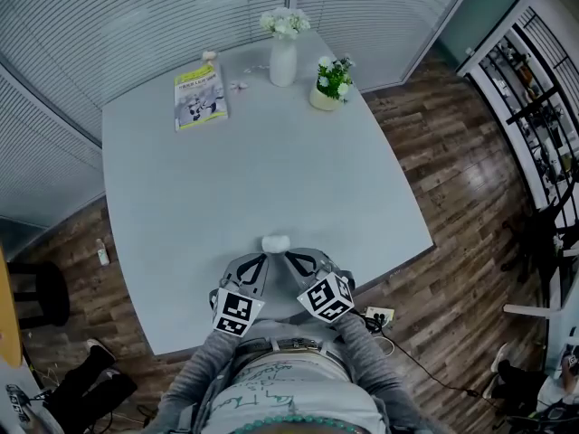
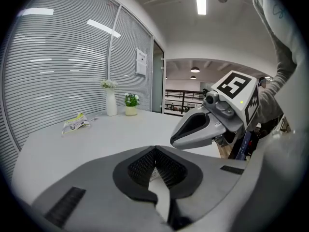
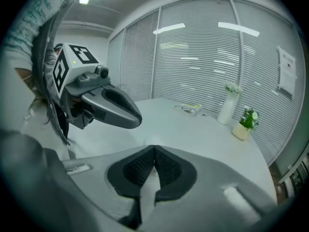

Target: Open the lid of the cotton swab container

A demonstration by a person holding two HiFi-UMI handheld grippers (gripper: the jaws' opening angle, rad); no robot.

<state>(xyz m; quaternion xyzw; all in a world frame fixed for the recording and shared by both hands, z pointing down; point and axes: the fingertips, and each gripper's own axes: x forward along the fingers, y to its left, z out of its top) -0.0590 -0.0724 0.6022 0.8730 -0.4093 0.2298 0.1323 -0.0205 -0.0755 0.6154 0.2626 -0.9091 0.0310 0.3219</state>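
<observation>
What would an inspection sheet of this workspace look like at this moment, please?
Surface: pale grey table, things only at its far end and near edge.
Job's things: small white cotton swab container near the front edge, just ahead of both grippers; lid state too small to tell.
Clutter: booklet, white vase with flowers, potted plant, all at the far end.
Grippers: left gripper and right gripper both shut, nothing between the jaws.
Cables: a cable on the floor, running from a socket block beside the table.
Surroundings: slatted blinds, wood floor, shelving at the right.
</observation>
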